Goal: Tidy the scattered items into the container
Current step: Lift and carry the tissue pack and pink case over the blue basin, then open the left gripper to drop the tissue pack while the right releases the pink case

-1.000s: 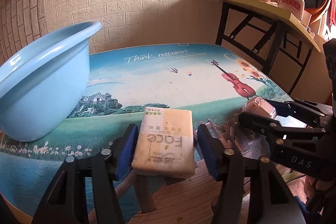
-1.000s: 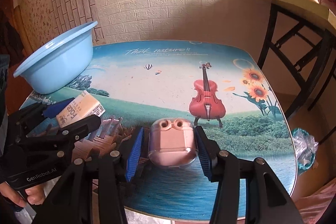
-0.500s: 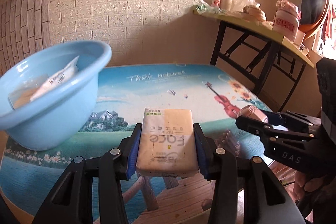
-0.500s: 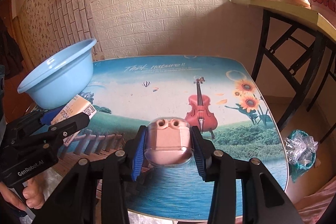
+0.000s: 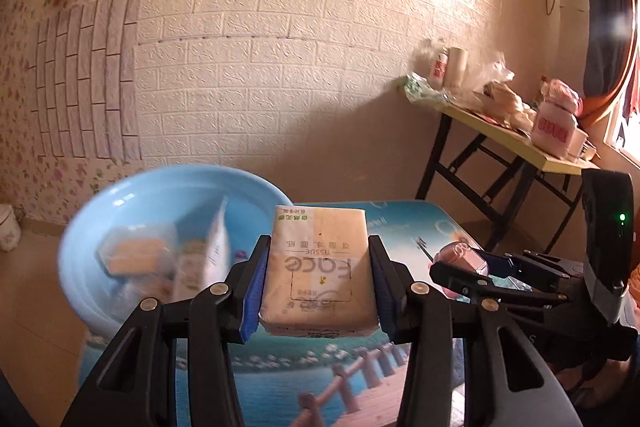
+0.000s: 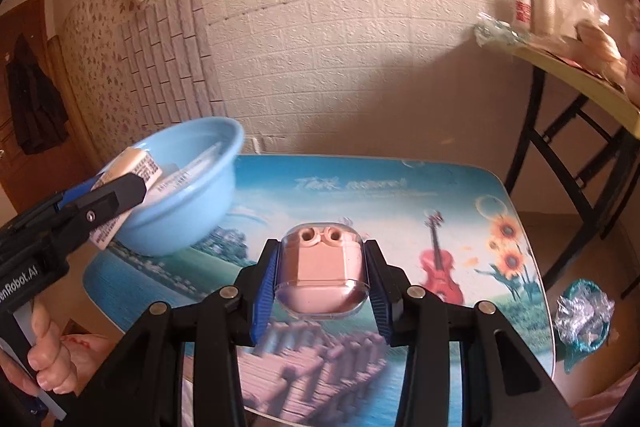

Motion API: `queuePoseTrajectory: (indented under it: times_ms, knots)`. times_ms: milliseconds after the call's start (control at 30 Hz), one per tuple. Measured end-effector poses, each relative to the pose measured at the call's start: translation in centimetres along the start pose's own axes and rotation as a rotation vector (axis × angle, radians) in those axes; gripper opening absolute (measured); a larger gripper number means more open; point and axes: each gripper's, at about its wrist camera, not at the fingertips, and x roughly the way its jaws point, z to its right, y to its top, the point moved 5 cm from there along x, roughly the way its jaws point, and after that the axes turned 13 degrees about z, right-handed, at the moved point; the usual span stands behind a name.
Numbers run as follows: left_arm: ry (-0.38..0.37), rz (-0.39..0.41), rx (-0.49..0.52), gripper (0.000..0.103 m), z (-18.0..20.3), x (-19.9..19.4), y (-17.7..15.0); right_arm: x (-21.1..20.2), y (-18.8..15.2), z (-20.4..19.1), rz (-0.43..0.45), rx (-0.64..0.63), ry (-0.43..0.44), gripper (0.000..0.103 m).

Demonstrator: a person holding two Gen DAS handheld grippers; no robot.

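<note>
My left gripper (image 5: 318, 283) is shut on a beige tissue pack (image 5: 318, 267) and holds it in the air, just right of the light blue basin (image 5: 132, 195). Several packets lie inside the basin. In the right wrist view my right gripper (image 6: 322, 285) is shut on a pink case in a clear shell (image 6: 322, 271), lifted above the picture-printed table (image 6: 400, 203). The basin (image 6: 188, 203) stands at the table's far left corner there, with the left gripper (image 6: 104, 199) and its tissue pack (image 6: 136, 167) in front of its rim. The right gripper (image 5: 480, 275) shows at the right of the left wrist view.
A yellow side table (image 5: 512, 143) with black legs and clutter stands at the right against the brick-pattern wall. A crumpled teal bag (image 6: 584, 315) lies on the floor beyond the table's right edge. A hand (image 6: 52, 355) grips the left tool's handle.
Both grippers closed on their items and lifted them off the table. The left one rose and swung towards the basin, whose inside now shows.
</note>
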Motion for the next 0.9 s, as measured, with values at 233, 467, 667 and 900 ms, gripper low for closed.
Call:
queuePoseTrajectory:
  times_ms: [233,467,667,900]
  knots:
    - [0.072,0.042,0.019,0.044,-5.4,-1.0,4.7,2.0,4.6,-6.6,0.008,-0.032,0.130,0.043]
    - [0.139,0.011,0.010,0.044,-10.2,-1.0,4.7,5.2,7.2,-13.4,-0.016,-0.066,0.246,0.043]
    - [0.172,-0.048,-0.004,0.044,-13.1,0.4,3.1,8.7,7.3,-15.1,-0.076,-0.076,0.241,0.043]
    - [0.171,-0.078,-0.025,0.044,-14.7,2.0,2.1,12.1,5.9,-16.3,-0.142,-0.093,0.230,0.043]
